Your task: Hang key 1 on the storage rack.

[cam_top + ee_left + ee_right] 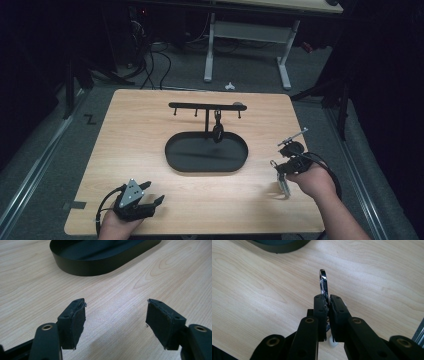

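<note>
Jaws of right gripper clenched on chrome metal clip, near the pale wooden surface's right edge. Left gripper released, empty, near front-left corner. One dark item hangs on black oval-tray hook rack; clip apparently not yet hung.

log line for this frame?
left gripper: open, empty, above table | right gripper: shut on metal clip | rack: one item hanging

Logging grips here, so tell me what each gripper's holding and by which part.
The right gripper pinches a chrome metal ring by its lower end; what hangs below is unclear. The left gripper is open and holds nothing.
</note>
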